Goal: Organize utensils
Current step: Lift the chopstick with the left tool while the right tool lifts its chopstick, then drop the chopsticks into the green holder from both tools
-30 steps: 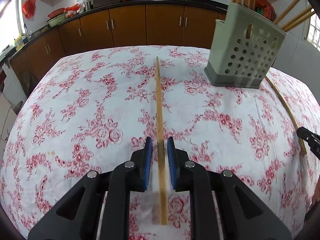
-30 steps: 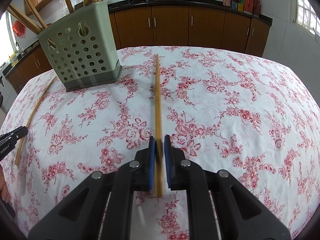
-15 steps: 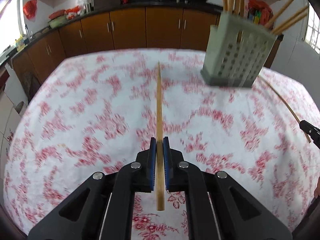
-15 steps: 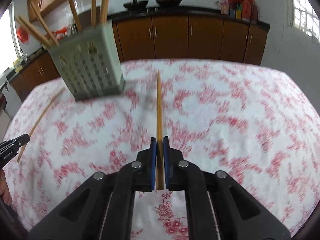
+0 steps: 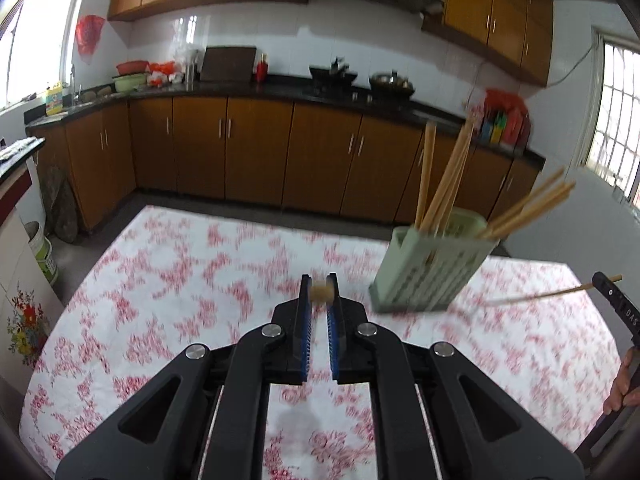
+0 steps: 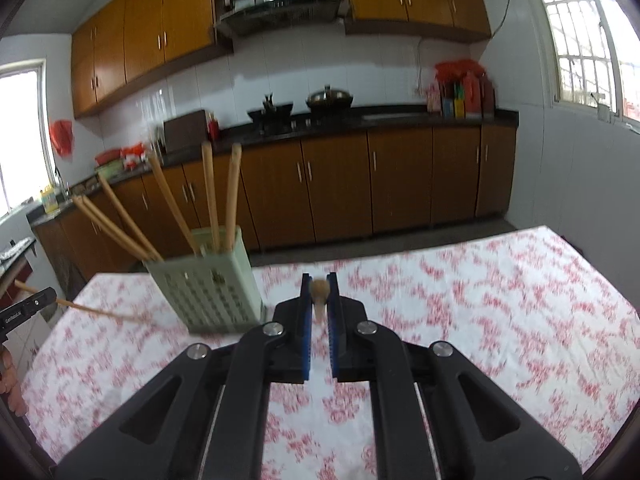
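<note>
Two raised grippers [image 5: 319, 293] [image 6: 320, 293], chopsticks [image 5: 320, 293] clamped

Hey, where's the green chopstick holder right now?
The green chopstick holder stands on the floral tablecloth, right of centre in the left wrist view and left of centre in the right wrist view.

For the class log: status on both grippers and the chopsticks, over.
Left gripper shut on a chopstick. Right gripper shut on another chopstick. Both clear of the cloth. Holder upright, six sticks in; path open.
</note>
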